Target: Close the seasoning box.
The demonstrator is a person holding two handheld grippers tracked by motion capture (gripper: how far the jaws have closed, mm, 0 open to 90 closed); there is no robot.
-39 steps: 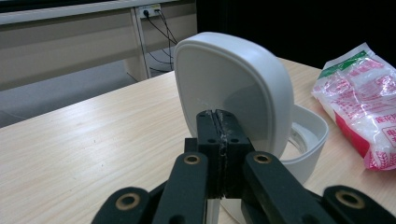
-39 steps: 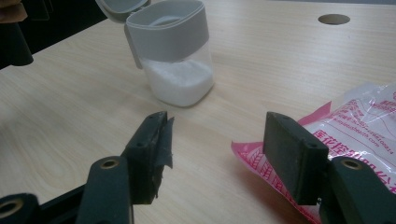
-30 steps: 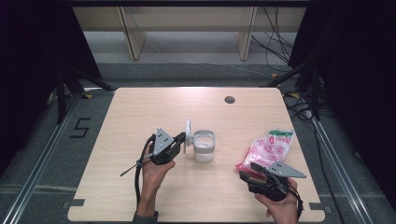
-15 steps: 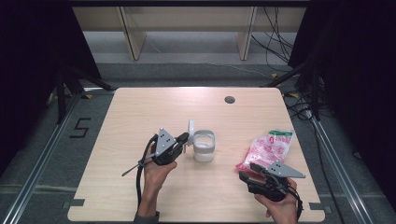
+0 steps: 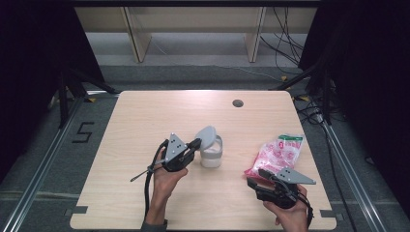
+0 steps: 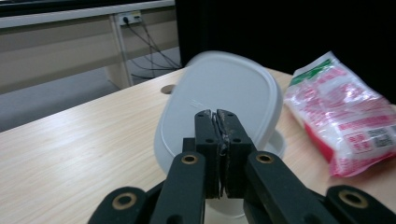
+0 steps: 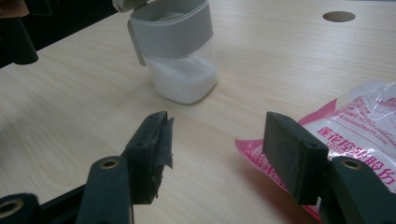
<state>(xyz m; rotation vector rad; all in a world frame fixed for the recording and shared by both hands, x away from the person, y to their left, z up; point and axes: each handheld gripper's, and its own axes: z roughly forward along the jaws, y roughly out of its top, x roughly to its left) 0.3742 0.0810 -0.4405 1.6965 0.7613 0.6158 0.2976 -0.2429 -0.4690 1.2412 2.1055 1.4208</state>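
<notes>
Wooden table (image 5: 145, 121), upright jar (image 5: 211, 157), hinged lid (image 6: 219, 100) tilted up, left tool (image 6: 217, 116) pinching lid, right tool (image 7: 215, 144) wide.

- The table (image 5: 145, 116) lies bare across its far half, with a small round hole (image 5: 237, 103) near the far edge; a hand passes freely there.
- The container (image 5: 211, 155) stands mid-table, its lid (image 5: 205, 137) tilted up and taking room above the rim.
- The left gripper (image 5: 196, 143) sits against the lid, closing off the container's left side.
- The pink bag (image 5: 275, 153) lies well right of the container; bare wood between them leaves a lane.
- The right gripper (image 5: 256, 178), jaws apart, sits just before the bag's near end.
</notes>
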